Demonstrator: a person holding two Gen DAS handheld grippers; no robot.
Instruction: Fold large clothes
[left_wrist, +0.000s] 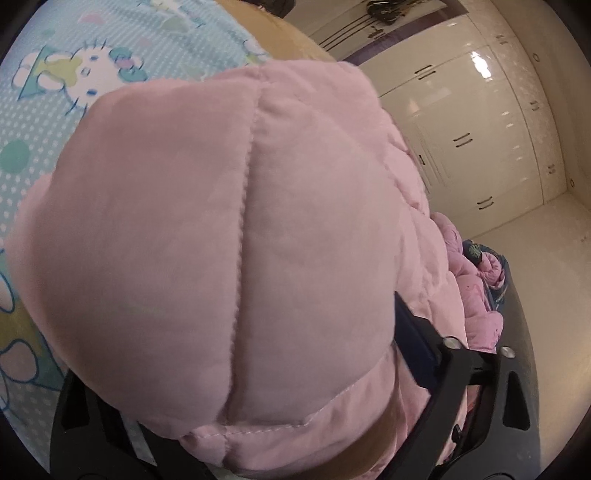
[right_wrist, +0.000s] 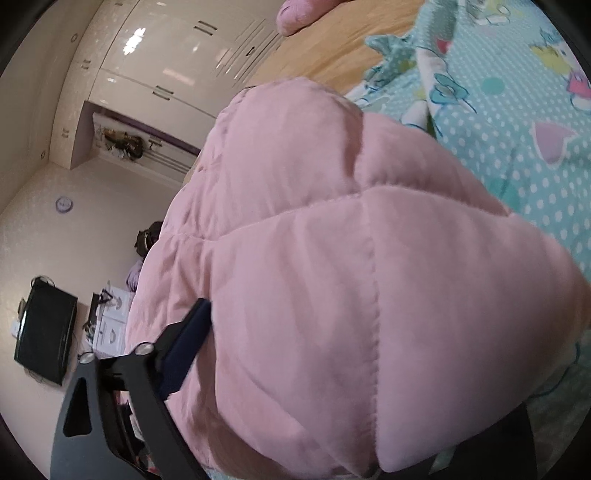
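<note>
A pink quilted padded jacket (left_wrist: 229, 251) fills most of the left wrist view, bulging between the fingers of the left gripper (left_wrist: 258, 424). A stitched seam runs down its middle and a hem line crosses near the bottom. The right-hand finger (left_wrist: 417, 332), dark blue padded, presses against the fabric; the other finger is largely hidden beneath it. Behind lies a turquoise dotted bedsheet (left_wrist: 48, 122) with cartoon cat prints. Glossy cream wardrobe doors (left_wrist: 472, 122) stand at upper right.
</note>
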